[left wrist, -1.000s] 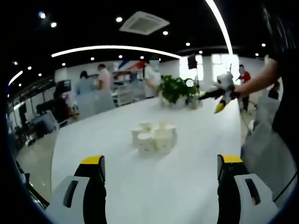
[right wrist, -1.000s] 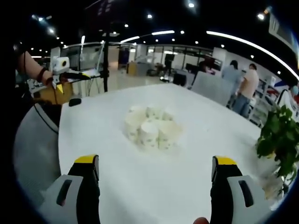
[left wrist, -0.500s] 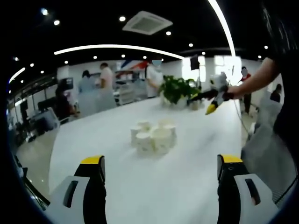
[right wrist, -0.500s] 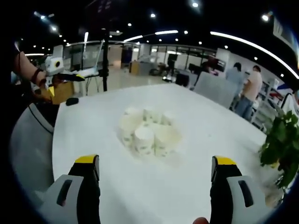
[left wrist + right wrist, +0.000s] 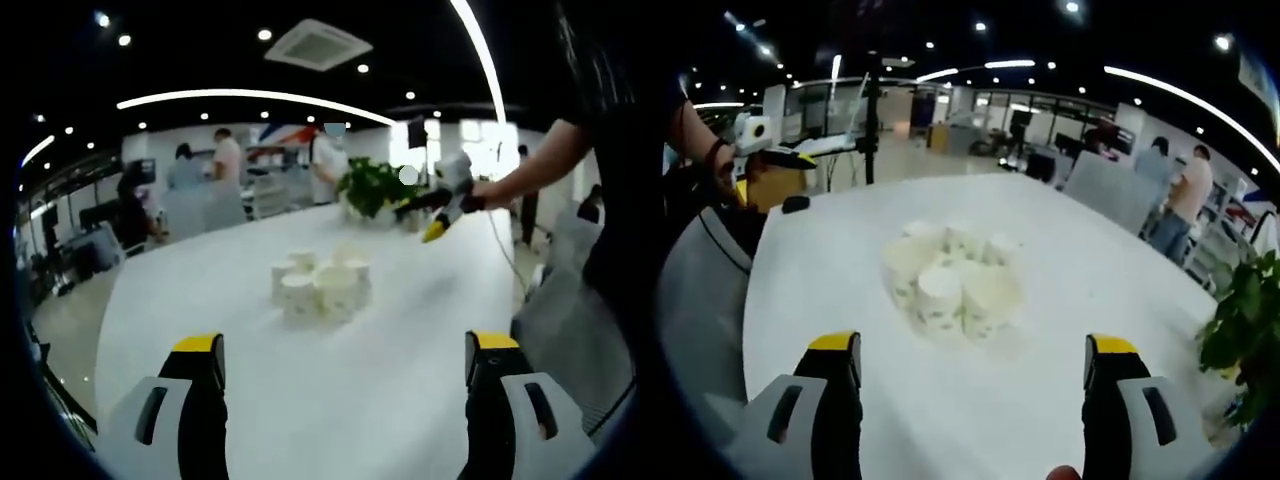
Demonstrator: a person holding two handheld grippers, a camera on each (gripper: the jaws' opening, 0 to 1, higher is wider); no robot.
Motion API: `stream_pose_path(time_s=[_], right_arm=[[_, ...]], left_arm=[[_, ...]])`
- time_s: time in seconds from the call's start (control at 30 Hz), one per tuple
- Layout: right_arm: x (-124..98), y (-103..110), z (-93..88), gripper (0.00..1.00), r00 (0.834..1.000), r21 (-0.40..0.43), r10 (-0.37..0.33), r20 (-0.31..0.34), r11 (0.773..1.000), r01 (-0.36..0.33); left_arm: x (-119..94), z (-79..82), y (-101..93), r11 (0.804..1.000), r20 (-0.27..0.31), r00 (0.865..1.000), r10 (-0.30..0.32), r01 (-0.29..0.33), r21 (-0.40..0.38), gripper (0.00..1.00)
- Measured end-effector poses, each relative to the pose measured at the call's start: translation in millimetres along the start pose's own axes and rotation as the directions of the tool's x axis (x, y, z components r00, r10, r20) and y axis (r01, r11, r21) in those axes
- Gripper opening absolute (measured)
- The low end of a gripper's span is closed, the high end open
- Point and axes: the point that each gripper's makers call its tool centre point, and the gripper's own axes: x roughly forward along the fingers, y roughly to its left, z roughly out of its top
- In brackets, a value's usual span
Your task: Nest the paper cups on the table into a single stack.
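Bright table, dark ceiling, soft focus throughout.
We see ceiling spots and curved strip lights glowing against a black ceiling, while the white table reflects them so strongly that the paper cups nearly wash out, casting only faint shadows. Windows at the far wall blow out to white in the left gripper view. Both views are slightly blurred, straight lines bow toward the edges, and the background people stay indistinct.

White on white, with yellow tips

White paper cups carry small green print; table plain white; both grippers' jaws black, yellow-tipped; plant green.
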Motion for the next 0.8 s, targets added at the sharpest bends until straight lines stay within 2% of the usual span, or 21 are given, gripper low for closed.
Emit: stream_pose_path(time_s=[0.33,0.8], right_arm=[[14.1,-14.2,7.4,0.85,1.000,-0.078,0.022,-0.011,0.997,-0.023],[41.3,-25.6,6.0,0.82,0.997,-0.123,0.069,-0.042,0.990,-0.074]], left_arm=[[3.0,-2.1,-3.8,1.000,-0.001,1.000,-0.005,0.005,-0.008,1.00],[6.9,-10.3,-9.2,0.999,-0.007,1.000,-0.001,0.000,-0.046,1.00]])
